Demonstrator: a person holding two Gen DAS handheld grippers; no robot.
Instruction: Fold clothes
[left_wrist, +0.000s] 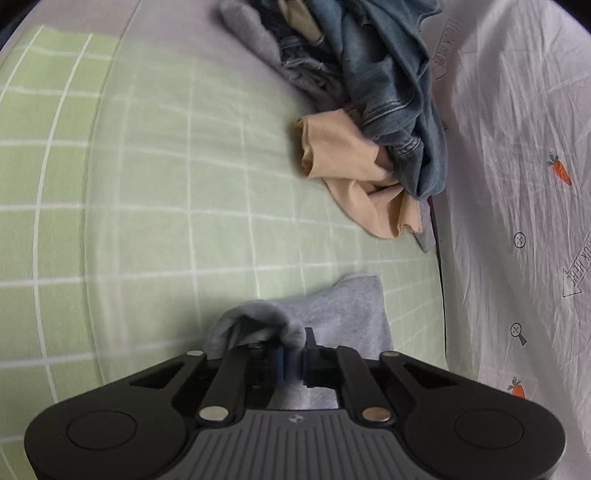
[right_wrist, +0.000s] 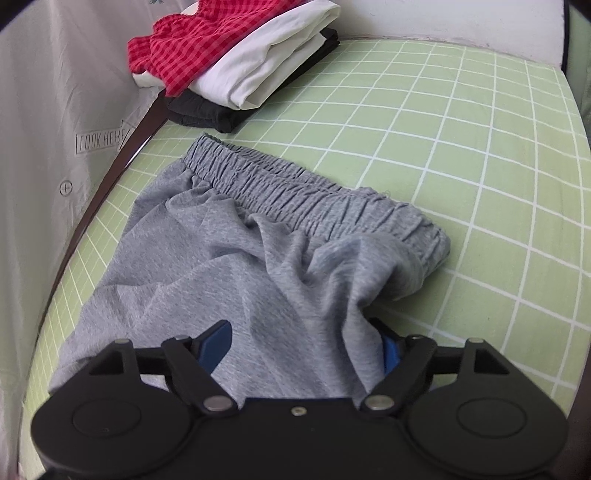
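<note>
The grey shorts (right_wrist: 258, 258) are soft heathered jersey with a gathered elastic waistband, rumpled into deep folds across the seat, and they lie on the bed's green grid sheet (right_wrist: 461, 147) close to its left edge in my right wrist view. Their long axis runs away from me, waistband at the far end and slanting from upper left down to the right, legs toward my tools. My right tool (right_wrist: 306, 347) stands spread wide with the grey cloth lying between its blue pads, and I cannot see it pinching anything. My left tool (left_wrist: 293, 363) is clenched on a bunched fold of the shorts (left_wrist: 332, 314), one hem lying flat on the sheet (left_wrist: 147, 184) just ahead. Beyond the waistband a folded stack (right_wrist: 236, 55) sits at the bed's far corner: red check on top, white under it, black at the bottom. In my left wrist view a loose heap of denim and tan clothes (left_wrist: 369, 110) lies further up the bed beside the white printed cover (left_wrist: 517, 147)
</note>
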